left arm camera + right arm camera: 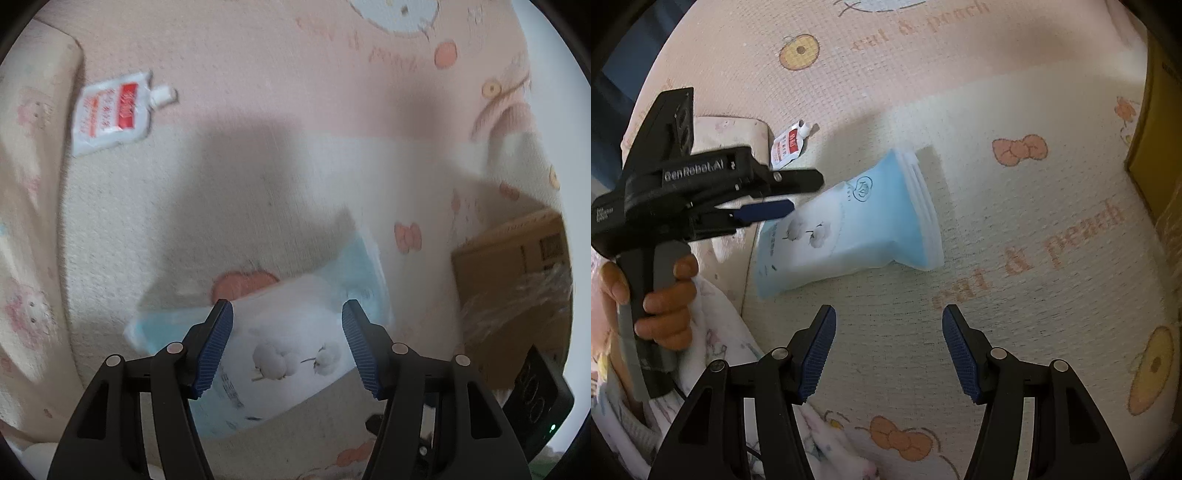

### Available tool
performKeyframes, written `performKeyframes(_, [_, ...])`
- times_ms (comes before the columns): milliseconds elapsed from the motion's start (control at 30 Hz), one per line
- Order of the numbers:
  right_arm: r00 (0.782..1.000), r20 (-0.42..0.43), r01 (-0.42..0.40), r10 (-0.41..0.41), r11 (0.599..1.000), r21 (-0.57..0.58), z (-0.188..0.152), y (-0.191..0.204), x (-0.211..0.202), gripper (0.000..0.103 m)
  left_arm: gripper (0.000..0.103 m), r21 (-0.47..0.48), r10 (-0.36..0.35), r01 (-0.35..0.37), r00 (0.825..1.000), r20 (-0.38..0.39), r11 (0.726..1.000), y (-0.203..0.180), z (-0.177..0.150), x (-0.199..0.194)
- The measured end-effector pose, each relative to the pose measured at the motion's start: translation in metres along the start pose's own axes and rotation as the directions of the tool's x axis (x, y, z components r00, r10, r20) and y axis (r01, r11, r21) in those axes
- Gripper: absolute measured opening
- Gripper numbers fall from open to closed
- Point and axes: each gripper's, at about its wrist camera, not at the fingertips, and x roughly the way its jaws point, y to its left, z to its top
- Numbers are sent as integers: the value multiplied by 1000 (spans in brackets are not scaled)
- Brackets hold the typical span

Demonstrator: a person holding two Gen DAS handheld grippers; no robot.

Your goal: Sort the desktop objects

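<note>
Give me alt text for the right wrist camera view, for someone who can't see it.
A blue and white tissue pack lies on a peach-printed mat, just ahead of the right gripper, whose jaws stand open and empty. At left, a hand holds the left gripper over the pack's near end; a small red-labelled sachet lies beyond.

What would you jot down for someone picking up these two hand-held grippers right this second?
Left hand-held gripper: open, holding nothing, poised over the blue-and-white soft tissue pack.
Right hand-held gripper: open, holding nothing, over bare patterned mat.
Things: the tissue pack lies flat on the mat; a small white spouted pouch with a red label lies farther off; a brown cardboard box stands at the mat's edge.
Done: nothing visibly sorted.
Left: probably grasp the tissue pack, then the pouch. Where they go is not shown.
</note>
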Motion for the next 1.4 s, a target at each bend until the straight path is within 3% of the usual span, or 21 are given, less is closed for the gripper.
performKeyframes(100, [1000, -2, -11, 11, 1000, 11, 0, -5, 3, 58, 66, 20, -18, 19, 997, -75, 1000, -5, -5, 13])
performKeyframes(233, [998, -10, -54, 55, 996, 75, -3, -17, 5, 57, 65, 88, -56, 64, 994, -94, 994, -22, -12, 19])
performKeyframes(333, [998, -7, -68, 69, 992, 102, -4, -23, 4, 58, 58, 141, -64, 79, 992, -104, 987, -36, -19, 24])
performKeyframes(467, [996, 2, -87, 87, 990, 109, -3, -25, 3, 57, 51, 196, -79, 97, 992, -101, 976, -49, -24, 26])
performKeyframes(633, [996, -6, -90, 91, 990, 112, -2, -33, 0, 57, 49, 243, -105, 130, 988, -115, 961, -60, -31, 31])
performKeyframes(867, [995, -9, -103, 104, 992, 80, -8, -33, 1, 57, 48, 303, -88, 106, 993, -75, 947, -75, -41, 34])
performKeyframes(1067, [994, 3, -112, 113, 988, 106, -13, -40, -7, 57, 44, 261, -113, 128, 991, -72, 957, -78, -56, 30])
performKeyframes(1267, [995, 43, -91, 88, 993, 73, -21, -42, -30, 57, 43, 361, -93, 92, 996, -15, 928, -111, -76, 16])
performKeyframes(1400, [994, 77, -84, 80, 995, 53, -24, -45, -45, 57, 43, 369, -90, 73, 995, 30, 926, -124, -80, 8])
